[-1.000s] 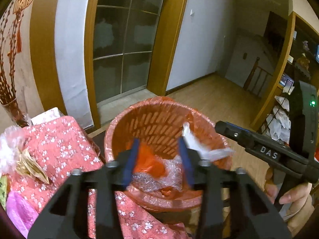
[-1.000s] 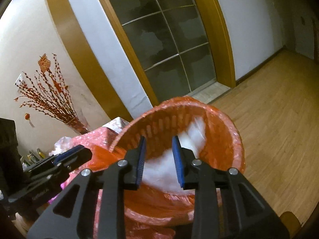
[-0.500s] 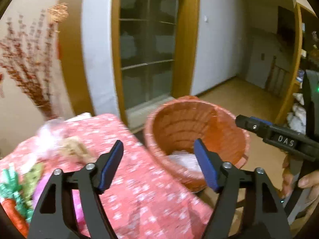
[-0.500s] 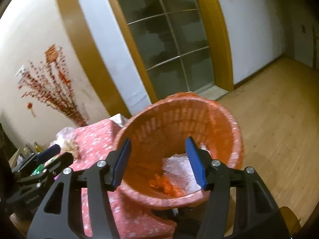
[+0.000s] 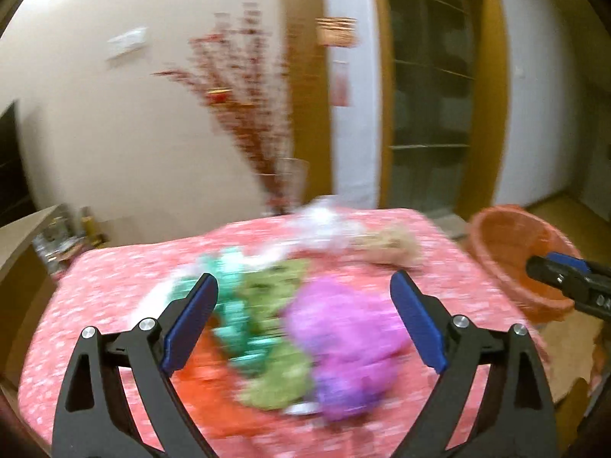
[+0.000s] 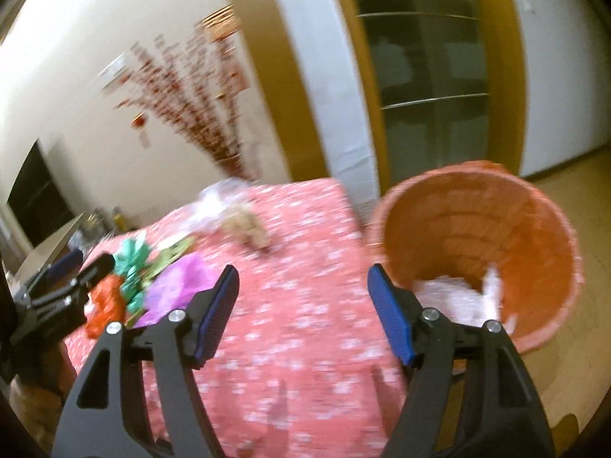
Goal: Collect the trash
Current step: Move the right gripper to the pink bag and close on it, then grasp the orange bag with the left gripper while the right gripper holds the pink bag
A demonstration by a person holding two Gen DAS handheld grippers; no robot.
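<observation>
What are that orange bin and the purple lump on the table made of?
The orange bin looks like slatted plastic basketwork lined with a thin orange plastic bag, judging by its ribbed wall and crinkled rim. The purple lump seems to be crumpled thin plastic or tissue; motion blur leaves that open.

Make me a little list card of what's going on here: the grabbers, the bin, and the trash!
left gripper: open, empty, over the pile
right gripper: open, empty
orange woven bin: beside the table, white crumpled plastic inside
pink flowered tablecloth: trash still on it
trash pile: purple crumpled wrapper, green wrappers, orange wrapper
tan scrap: apart, nearer the bin
picture: blurry
</observation>
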